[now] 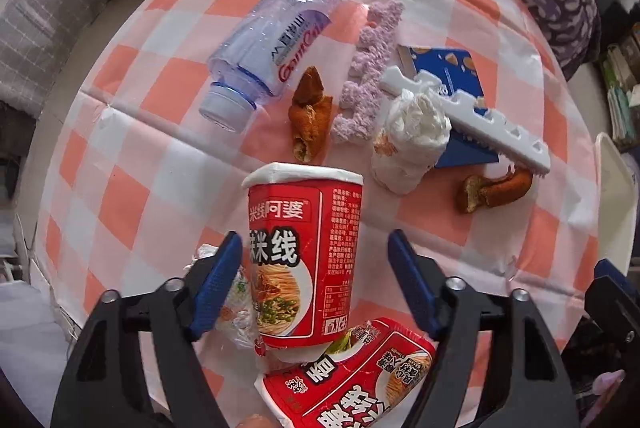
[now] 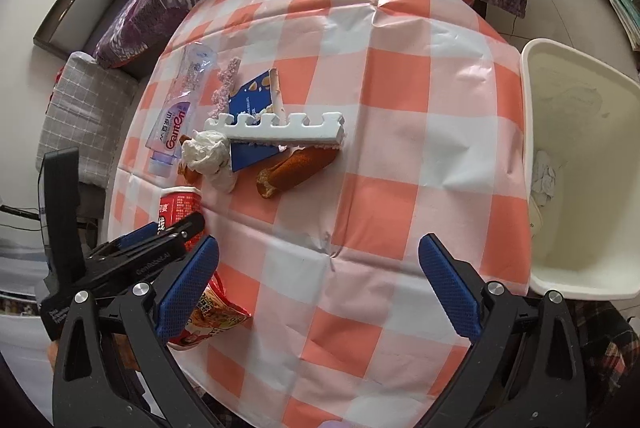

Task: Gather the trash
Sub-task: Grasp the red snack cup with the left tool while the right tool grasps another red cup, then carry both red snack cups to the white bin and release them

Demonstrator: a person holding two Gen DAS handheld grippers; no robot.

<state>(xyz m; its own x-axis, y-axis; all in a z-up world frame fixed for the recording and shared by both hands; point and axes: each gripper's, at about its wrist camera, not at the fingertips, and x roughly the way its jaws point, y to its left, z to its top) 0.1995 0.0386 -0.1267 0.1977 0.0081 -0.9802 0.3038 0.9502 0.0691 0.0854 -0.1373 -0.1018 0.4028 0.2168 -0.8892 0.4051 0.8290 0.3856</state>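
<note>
Noodle cups (image 1: 304,260) — two; peels (image 1: 310,114) — two.

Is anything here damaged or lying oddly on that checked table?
Yes. The plastic bottle lies crushed on its side. A white foam strip rests askew across the blue box. One red noodle cup stands upside down, and another lies flattened.
</note>
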